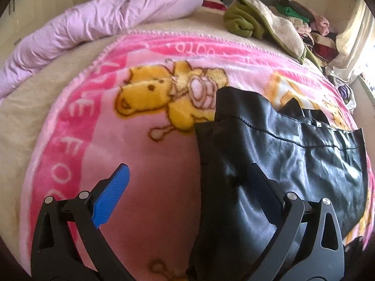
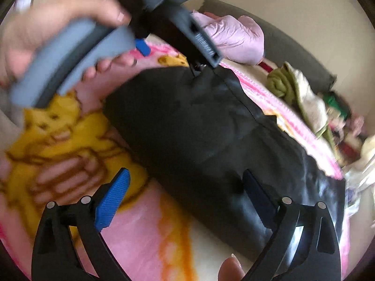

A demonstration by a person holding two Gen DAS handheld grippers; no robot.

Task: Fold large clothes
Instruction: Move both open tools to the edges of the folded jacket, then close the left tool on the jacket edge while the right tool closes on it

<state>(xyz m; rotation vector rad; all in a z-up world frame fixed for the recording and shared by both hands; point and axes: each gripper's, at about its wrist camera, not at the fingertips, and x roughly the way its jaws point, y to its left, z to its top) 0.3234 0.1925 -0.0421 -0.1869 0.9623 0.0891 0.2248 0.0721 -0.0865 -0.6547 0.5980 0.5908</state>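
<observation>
The black leather garment [image 1: 281,154] lies lengthwise, near-left to far-right, on the bed's pink blanket [image 1: 145,159]; left tool [image 1: 187,201] and right tool [image 2: 185,201] both stand apart, empty, at its near end.

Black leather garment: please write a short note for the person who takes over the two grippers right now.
Left gripper: open, empty, above the garment's left edge.
Right gripper: open, nothing between its pads.
Black leather garment: lies on the pink cartoon blanket on the bed, already doubled over, one seam on top.
Done: it seems partly folded.
Left: probably another fold, then smoothing. The pink quilted jacket and the clothes pile lie behind, unfolded.
</observation>
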